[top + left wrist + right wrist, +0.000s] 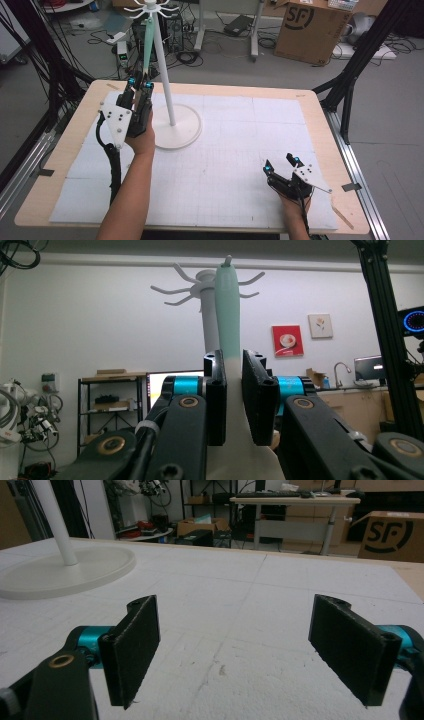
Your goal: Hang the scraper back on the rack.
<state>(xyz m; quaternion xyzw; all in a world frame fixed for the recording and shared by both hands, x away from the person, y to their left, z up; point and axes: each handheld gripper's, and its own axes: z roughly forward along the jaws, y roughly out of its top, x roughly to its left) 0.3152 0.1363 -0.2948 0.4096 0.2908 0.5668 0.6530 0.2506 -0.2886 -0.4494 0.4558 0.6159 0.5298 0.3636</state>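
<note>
A white rack (164, 75) with a round base (182, 134) and hook arms (150, 7) at its top stands at the table's back left. A long slim utensil (148, 45), mint green above and white below, hangs down from the hooks. My left gripper (140, 84) points upward and is shut on its lower end. In the left gripper view the black pads (216, 400) press on the utensil (228, 305), whose tip reaches the hooks (205, 280). My right gripper (281, 164) rests low at the front right, open, with nothing between its jaws (240, 650).
A white gridded mat (225, 150) covers the wooden table (75, 130). The rack's base (65, 572) lies to the far left in the right gripper view. On the floor beyond the table are a cardboard box (310, 30), cables and desk legs.
</note>
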